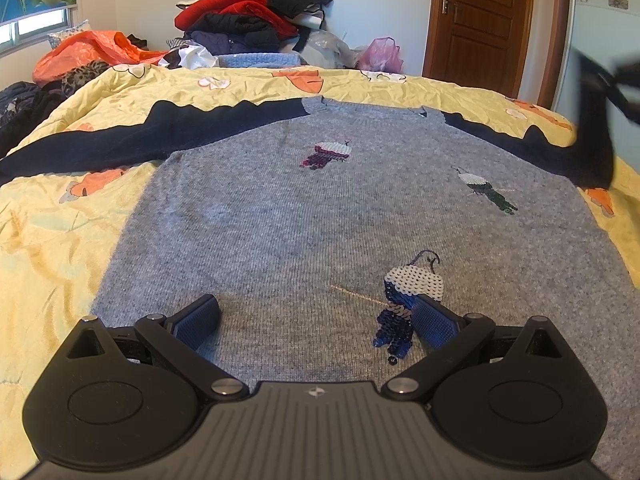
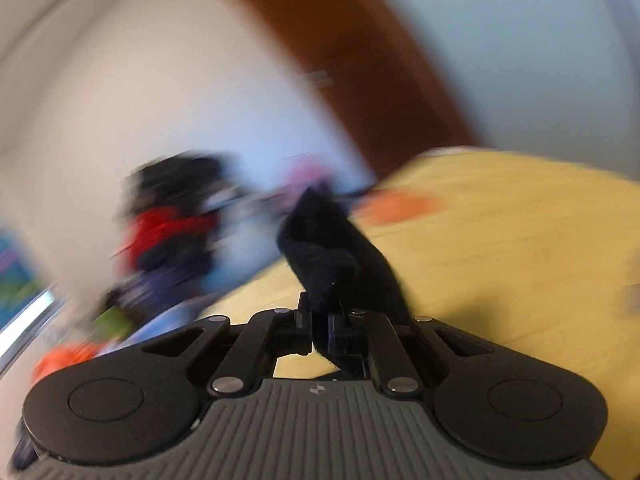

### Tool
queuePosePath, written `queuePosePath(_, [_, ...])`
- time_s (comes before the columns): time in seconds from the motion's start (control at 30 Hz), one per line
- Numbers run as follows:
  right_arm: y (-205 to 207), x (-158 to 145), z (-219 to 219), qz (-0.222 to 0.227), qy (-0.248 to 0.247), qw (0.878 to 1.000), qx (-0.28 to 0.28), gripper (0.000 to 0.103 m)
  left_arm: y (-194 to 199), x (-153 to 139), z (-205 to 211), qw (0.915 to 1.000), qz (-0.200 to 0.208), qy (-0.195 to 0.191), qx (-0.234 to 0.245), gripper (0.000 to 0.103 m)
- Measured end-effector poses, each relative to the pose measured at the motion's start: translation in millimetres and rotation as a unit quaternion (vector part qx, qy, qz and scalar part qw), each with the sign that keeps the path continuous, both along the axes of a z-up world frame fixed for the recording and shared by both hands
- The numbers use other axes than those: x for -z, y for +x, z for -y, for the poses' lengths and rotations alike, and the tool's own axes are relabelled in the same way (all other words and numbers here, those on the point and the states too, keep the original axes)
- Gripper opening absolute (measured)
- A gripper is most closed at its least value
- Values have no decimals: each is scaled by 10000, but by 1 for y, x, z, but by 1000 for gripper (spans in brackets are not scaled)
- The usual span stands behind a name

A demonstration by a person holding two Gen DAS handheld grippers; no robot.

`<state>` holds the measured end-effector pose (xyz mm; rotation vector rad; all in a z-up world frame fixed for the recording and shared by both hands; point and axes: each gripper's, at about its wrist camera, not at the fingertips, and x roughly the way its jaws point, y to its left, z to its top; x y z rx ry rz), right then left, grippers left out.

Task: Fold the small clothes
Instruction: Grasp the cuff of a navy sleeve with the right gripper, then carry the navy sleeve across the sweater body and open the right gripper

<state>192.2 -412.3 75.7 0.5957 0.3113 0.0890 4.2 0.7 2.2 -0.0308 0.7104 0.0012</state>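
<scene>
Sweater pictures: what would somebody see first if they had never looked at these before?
First, the big grey sweater with dark sleeves, spread flat on the yellow quilt, with sparkly sequin figures on its front. Next, the right gripper pinching the dark sleeve end and holding it up off the bed. Behind, clothes are heaped against the wall.

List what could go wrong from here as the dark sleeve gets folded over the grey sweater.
1. The right gripper pinches only the tip of the dark sleeve; the knit could slip free mid-swing.
2. The left gripper hovers open over the grey sweater without pinning it, so the body may drag.
3. Its right finger sits beside the sequin patch, which could snag.
</scene>
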Motion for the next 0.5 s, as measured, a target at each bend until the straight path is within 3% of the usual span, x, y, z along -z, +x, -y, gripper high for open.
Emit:
queuePosePath(0.13, [5,-3,-133,29,-85,9867,-1625,12,0,0,0,10000,-1,3,2,103])
queuePosePath(0.27, [22,41,-237,-565,-396,9730,-2201,12,0,0,-1,10000,7,-25,17,103])
queuePosePath(0.4, [15,74,-276,-1207,-560,9661,-2215,14,0,0,-4,10000,22,-74,27,103])
queuePosePath(0.47, [3,73,-272,-1267,-260,9636,-2339,24,-1,1,-5,9999,39,-117,19,103])
queuePosePath(0.5, [-2,68,-266,-1205,-140,9643,-2355,37,-1,1,-5,9999,44,-121,16,103])
